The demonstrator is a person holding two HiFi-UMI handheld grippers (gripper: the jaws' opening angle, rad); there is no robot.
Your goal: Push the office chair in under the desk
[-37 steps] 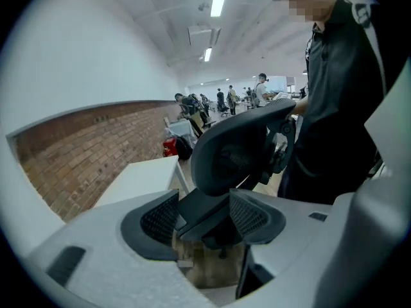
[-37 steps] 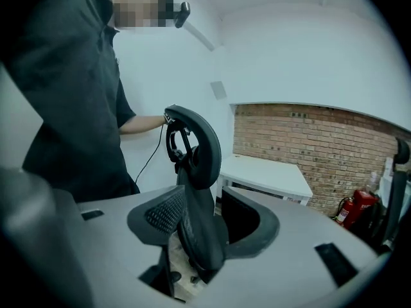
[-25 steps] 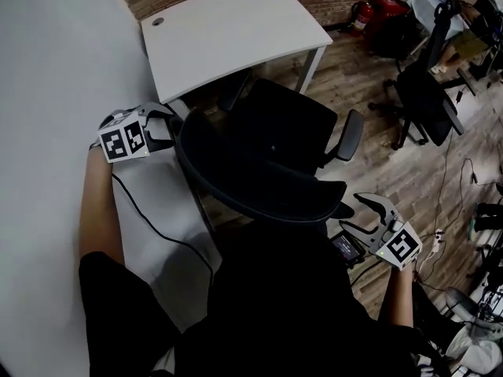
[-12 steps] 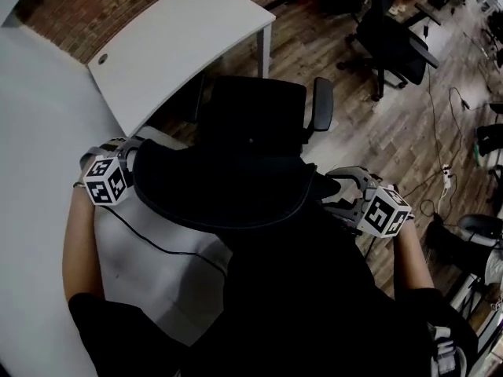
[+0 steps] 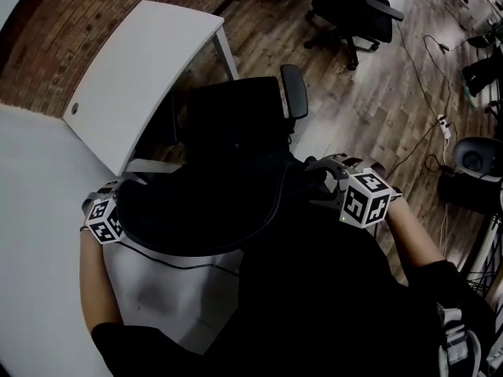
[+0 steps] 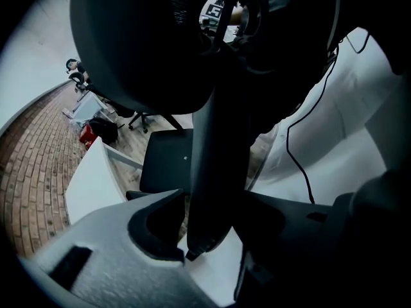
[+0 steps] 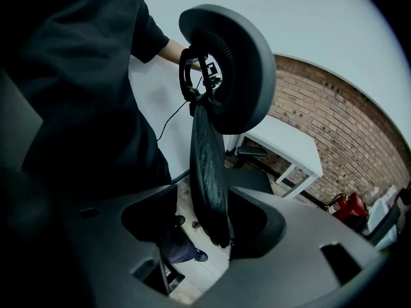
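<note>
A black office chair (image 5: pixel 236 124) stands in front of the white desk (image 5: pixel 141 61), its seat partly under the desktop. Its mesh backrest (image 5: pixel 196 210) is right below me. My left gripper (image 5: pixel 110 210) sits at the backrest's left edge. In the left gripper view that edge (image 6: pixel 215 172) runs between the jaws of the left gripper (image 6: pixel 212 236), which have just been closing; a thin gap still shows beside one jaw. My right gripper (image 5: pixel 326 179) is at the right edge. The mesh edge (image 7: pixel 209 165) lies between the open jaws of the right gripper (image 7: pixel 202 217).
A second black office chair (image 5: pixel 350 10) stands on the wooden floor (image 5: pixel 361 100) at the back right, with cables (image 5: pixel 428 116) beside it. A white wall (image 5: pixel 39 210) runs along the left, a brick wall (image 5: pixel 78 30) behind the desk. Red fire extinguishers (image 7: pixel 343 205) stand beyond.
Both grippers have come down and inward from beside the chair to its backrest edges. The view has swung, so the desk now lies further left.
</note>
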